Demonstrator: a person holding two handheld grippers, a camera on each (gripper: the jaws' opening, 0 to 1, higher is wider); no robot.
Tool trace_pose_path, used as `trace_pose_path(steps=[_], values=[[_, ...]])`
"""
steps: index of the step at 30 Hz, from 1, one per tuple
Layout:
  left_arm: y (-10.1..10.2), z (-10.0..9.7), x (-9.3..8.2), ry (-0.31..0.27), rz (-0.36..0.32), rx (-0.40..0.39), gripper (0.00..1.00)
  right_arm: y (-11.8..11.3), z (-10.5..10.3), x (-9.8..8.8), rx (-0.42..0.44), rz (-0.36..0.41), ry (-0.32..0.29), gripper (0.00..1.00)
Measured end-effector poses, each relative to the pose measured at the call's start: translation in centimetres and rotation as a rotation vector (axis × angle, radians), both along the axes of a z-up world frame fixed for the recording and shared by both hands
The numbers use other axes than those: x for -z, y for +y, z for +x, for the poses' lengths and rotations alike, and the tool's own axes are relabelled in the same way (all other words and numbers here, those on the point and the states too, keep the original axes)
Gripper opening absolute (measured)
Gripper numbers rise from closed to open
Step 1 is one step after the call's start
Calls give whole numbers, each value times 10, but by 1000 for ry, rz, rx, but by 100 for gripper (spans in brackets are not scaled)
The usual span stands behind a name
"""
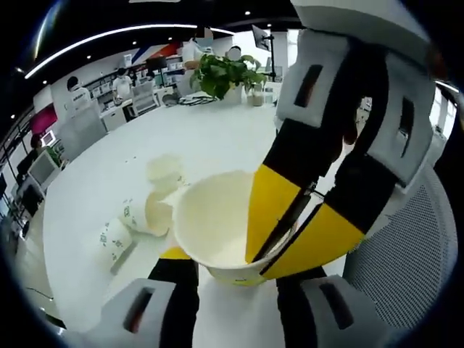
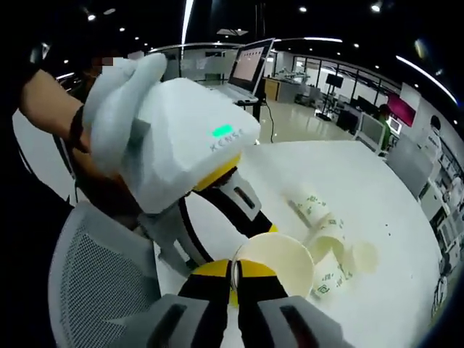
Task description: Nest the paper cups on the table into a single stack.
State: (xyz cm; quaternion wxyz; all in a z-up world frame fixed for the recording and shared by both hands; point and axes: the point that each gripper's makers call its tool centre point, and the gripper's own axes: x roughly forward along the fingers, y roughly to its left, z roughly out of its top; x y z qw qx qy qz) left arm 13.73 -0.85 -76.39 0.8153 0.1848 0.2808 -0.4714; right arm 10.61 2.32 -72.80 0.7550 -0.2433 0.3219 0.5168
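A white paper cup (image 1: 214, 221) stands upright with its mouth toward me, between the jaws of my left gripper (image 1: 232, 274), which is shut on its lower wall. My right gripper (image 1: 279, 232) comes in from the upper right, its yellow-tipped jaws pinched on the cup's near rim. In the right gripper view, that gripper (image 2: 234, 281) is shut on the rim of the same cup (image 2: 283, 264). Several loose cups with green print (image 1: 116, 239) (image 2: 330, 235) lie on their sides on the white table (image 1: 217, 138), just beyond the held cup.
A grey mesh chair back (image 1: 406, 254) (image 2: 94, 275) stands close to the table's near edge. A potted plant (image 1: 225, 72) sits at the table's far side, and an open laptop (image 2: 246, 69) stands farther off. People sit at desks in the background.
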Motion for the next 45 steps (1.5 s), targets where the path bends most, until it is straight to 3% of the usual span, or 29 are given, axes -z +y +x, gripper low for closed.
trace_pose_path(steps=[13, 20, 27, 45], values=[[1, -4, -6, -23, 10, 18, 47, -3, 8, 12, 37, 21, 55, 0], [7, -15, -5, -45, 60, 52, 50, -2, 8, 22, 42, 9, 77, 0], [15, -18, -4, -29, 50, 29, 50, 0, 6, 37, 50, 5, 102, 0], [28, -23, 2, 26, 23, -31, 48, -5, 1, 50, 55, -13, 138, 1]])
